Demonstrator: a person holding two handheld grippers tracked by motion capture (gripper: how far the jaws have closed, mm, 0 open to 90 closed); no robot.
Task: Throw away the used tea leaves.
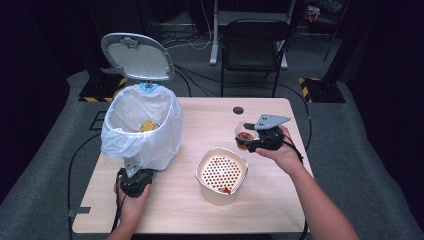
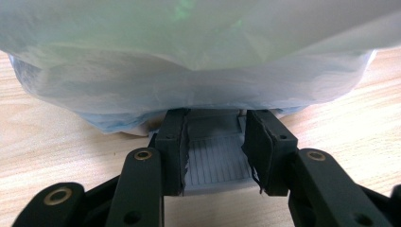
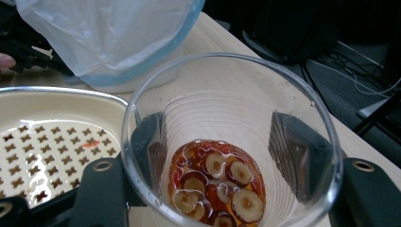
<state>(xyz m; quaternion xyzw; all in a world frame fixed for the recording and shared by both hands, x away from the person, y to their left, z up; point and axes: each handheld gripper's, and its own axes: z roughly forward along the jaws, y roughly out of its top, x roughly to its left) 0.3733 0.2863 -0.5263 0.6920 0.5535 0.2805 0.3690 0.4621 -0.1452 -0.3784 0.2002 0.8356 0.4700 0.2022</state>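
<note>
1. Your right gripper (image 1: 248, 138) had its fingers clenched around a clear plastic cup (image 3: 231, 142), one finger pressing each side of the cup's wall, as the right gripper view showed through the plastic.
2. The cup held a shallow pool of reddish liquid with sliced red dates (image 3: 222, 189) lying at its bottom.
3. In the high view, you held that cup (image 1: 245, 134) just beyond and to the right of the cream strainer bowl (image 1: 221, 175), apparently lifted off the tabletop (image 1: 210, 115), though the angle made the gap hard to judge.
4. The strainer bowl stood near the middle of the tabletop, its perforated insert showing a small red scrap (image 1: 226, 190) at the near edge.
5. Your left gripper (image 1: 134, 176) sat to the left of the strainer bowl, at the near foot of the trash bin (image 1: 142, 125).
6. In the left gripper view, its fingers (image 2: 172, 146) were clamped on the bin's grey ribbed pedal (image 2: 215, 161), one on each side of it.
7. The bin's lid (image 1: 137, 56) stood raised and tilted back, and the white bag liner (image 2: 189, 61) hung over the rim.
8. A yellow scrap (image 1: 147, 126) lay inside the bag, well to the left of the strainer bowl.
</note>
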